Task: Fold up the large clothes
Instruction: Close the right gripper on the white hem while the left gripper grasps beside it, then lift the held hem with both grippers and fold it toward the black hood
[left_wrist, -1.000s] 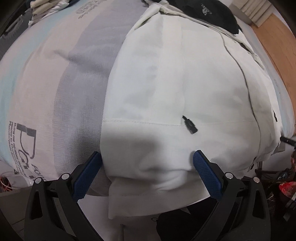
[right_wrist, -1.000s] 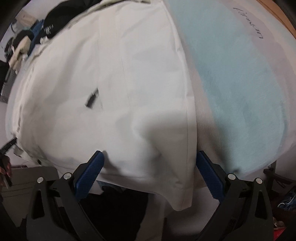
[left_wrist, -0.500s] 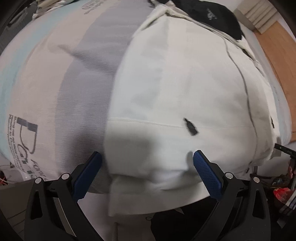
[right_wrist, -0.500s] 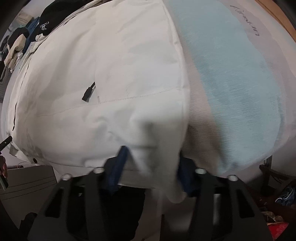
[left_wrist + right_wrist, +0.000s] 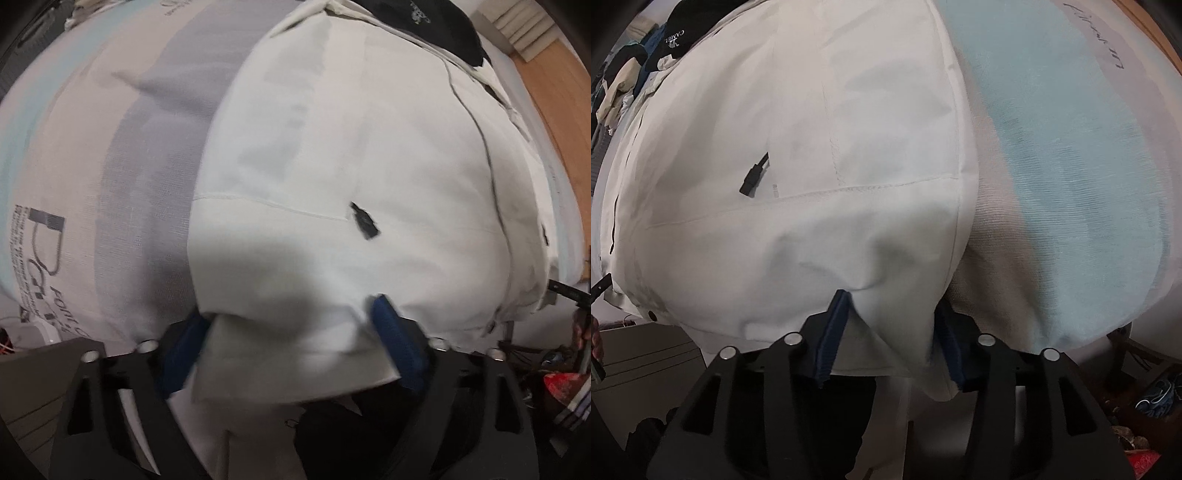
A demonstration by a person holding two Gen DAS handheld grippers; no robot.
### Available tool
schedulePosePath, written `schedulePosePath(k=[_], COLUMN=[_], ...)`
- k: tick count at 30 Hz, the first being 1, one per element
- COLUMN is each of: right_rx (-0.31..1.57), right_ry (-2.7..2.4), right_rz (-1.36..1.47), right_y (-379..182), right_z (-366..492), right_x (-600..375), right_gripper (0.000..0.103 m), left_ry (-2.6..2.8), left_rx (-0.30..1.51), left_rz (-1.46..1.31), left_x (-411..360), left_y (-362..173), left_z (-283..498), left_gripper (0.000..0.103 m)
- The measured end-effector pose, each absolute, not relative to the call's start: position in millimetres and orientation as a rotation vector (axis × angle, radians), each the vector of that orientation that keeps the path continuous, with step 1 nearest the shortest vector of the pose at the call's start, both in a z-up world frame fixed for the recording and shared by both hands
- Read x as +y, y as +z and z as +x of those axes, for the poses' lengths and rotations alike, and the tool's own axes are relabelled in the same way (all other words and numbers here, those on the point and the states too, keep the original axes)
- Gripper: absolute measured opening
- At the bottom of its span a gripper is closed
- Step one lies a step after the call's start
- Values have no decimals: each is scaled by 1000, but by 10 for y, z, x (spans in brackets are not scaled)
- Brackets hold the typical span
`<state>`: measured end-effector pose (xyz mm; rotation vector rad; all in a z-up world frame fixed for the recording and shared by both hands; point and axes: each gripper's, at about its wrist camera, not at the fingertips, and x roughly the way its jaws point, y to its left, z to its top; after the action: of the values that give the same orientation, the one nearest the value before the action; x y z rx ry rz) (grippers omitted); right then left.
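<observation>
A striped mattress (image 5: 122,192) in pale blue, grey and white fills the background. The left gripper (image 5: 295,343) has its blue pads partly closed around the near hem of the white jacket (image 5: 351,147). The right gripper (image 5: 890,332) is clamped on the hem's other corner. The jacket lies spread flat, a black zip pull (image 5: 364,223) on its front and a black garment (image 5: 424,26) beyond its collar.

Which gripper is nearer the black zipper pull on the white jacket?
Left, probably. The left gripper grips the hem just below the zipper pull; the right gripper grips the hem near the jacket's side edge.
</observation>
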<state>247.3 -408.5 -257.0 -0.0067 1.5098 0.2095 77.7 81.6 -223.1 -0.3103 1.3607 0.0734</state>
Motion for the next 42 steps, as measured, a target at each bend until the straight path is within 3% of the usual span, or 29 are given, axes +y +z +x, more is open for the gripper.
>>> schedulePosePath(k=[3,9,13,16,42], right_rx=[1515,1538,1554,1556,1527], right_ry=[201,200,207,210,216], right_rz=[-31,28,93,86,27], right_y=[-2580,-2582,-2548,-2493,-1477], right_z=[2487,2515,2607,2628,2908], right_x=[-4028,-4028,-4128,-4129,-3889], right_gripper=[48,44,17,9,4], left_ry=[59,9,-5,-11,-97], left_rx=[1369,1388,1390,1387,1428], left_rz=[-314,-262,-248,-260,-241], left_x=[781,632,548,581,796], left_y=[-2235,-2204,-2151,-2102,-1090], left_z=[787,913,993,983,1495], left_gripper=[50,14,10,9,6])
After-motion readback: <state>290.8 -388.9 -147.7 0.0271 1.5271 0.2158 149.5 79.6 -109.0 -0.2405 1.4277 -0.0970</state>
